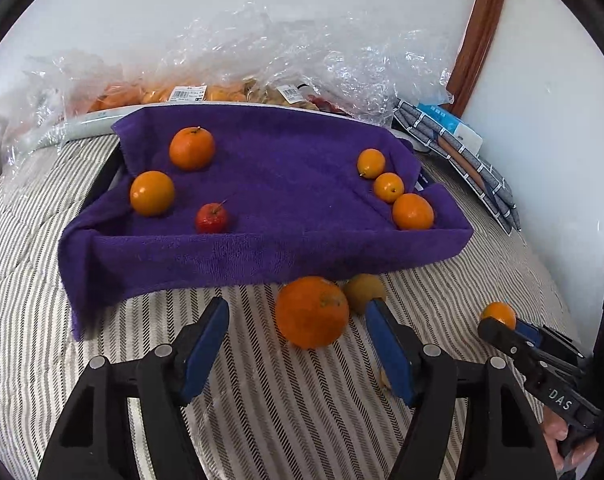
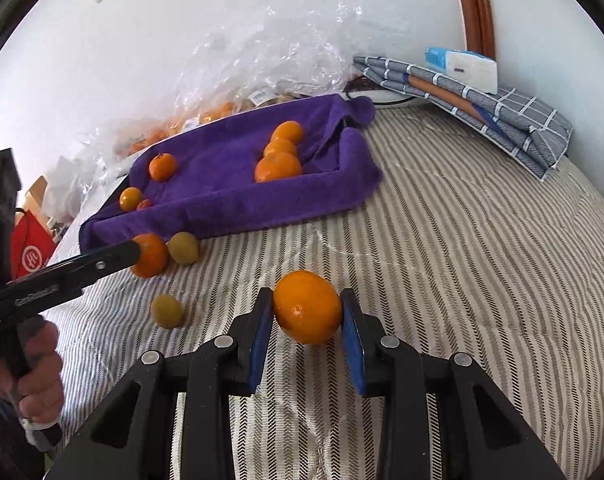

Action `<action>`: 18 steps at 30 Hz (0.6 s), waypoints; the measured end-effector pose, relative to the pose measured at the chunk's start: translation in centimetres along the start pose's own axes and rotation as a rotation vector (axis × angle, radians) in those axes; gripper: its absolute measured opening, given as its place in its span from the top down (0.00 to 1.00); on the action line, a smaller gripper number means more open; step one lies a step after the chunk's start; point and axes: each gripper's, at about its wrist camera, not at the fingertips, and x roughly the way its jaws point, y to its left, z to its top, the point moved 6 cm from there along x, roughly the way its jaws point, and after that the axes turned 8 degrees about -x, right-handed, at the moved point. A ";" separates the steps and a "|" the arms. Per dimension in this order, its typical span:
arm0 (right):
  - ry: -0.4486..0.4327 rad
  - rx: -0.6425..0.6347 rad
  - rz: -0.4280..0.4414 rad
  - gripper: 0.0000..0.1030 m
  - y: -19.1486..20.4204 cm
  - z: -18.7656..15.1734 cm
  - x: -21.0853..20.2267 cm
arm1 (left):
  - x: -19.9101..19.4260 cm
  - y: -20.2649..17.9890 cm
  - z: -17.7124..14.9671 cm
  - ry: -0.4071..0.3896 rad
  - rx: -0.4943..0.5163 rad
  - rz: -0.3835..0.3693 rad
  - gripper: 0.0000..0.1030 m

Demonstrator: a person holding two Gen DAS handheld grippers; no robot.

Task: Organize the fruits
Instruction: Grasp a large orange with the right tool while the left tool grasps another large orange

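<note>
A tray lined with a purple towel (image 1: 286, 256) (image 2: 230, 204) lies on the striped bed and holds several oranges and one small red fruit (image 1: 211, 218). My left gripper (image 1: 298, 324) is open around a large orange (image 1: 312, 312) lying on the bed, with a green-brown fruit (image 1: 363, 290) just behind it. My right gripper (image 2: 306, 312) is shut on a small orange (image 2: 307, 307), held above the bed; it also shows in the left wrist view (image 1: 498, 314). A second green-brown fruit (image 2: 167, 311) lies on the bed to the left.
Crumpled clear plastic bags (image 1: 230, 64) with more fruit lie behind the tray against the white wall. Folded checked cloths (image 2: 481, 100) with a tissue pack (image 2: 461, 66) sit at the back right. A red bag (image 2: 32, 252) stands left of the bed.
</note>
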 end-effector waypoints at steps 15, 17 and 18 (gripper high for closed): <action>-0.013 -0.033 -0.003 0.67 0.7 0.0 -0.1 | 0.7 0.1 -0.3 0.032 -0.040 -0.051 0.62; -0.032 -0.049 0.014 0.67 1.1 0.1 -0.4 | -0.3 0.4 -0.1 0.019 -0.049 -0.055 0.62; -0.042 -0.059 0.033 0.67 1.4 0.2 -0.6 | -0.9 0.7 -0.1 0.011 -0.053 -0.052 0.62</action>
